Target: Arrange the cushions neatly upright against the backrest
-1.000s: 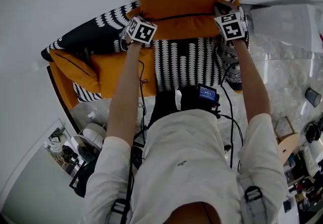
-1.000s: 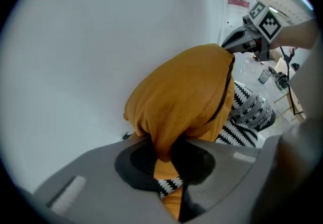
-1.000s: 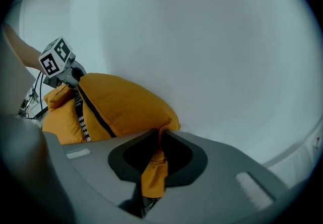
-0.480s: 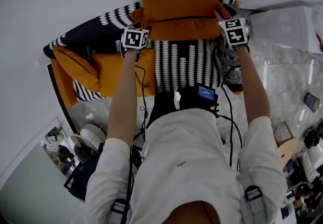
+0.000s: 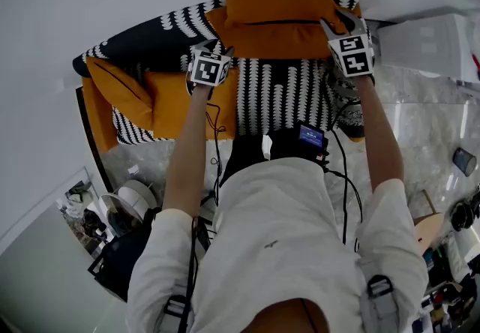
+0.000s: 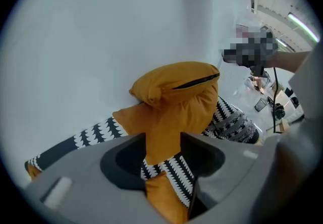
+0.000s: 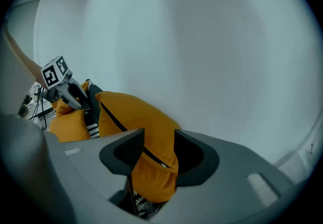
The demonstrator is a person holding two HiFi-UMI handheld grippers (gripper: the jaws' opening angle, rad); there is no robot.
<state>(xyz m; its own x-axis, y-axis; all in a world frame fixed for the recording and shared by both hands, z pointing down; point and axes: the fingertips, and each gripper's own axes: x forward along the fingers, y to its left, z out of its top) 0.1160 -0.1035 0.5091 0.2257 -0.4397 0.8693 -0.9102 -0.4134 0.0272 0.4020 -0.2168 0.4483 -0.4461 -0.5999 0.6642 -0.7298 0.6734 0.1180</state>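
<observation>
While your right gripper point(image 5: 341, 22), jaws just opened, loosely brackets a corner of the upright cushion point(image 5: 277, 16) at the backrest point(image 5: 142, 43), your left gripper point(image 5: 213, 52), jaws apart and empty, is nearer the flat cushion point(image 5: 169, 103) lying leftward.

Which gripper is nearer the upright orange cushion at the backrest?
Right. The right gripper, jaws just opened, straddles the right corner of the upright orange cushion; the left gripper, open, hangs apart from its left end.

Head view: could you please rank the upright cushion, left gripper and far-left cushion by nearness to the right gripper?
1. Upright cushion, beside the right gripper.
2. Left gripper, toward the middle.
3. Far-left cushion, at the left end.
</observation>
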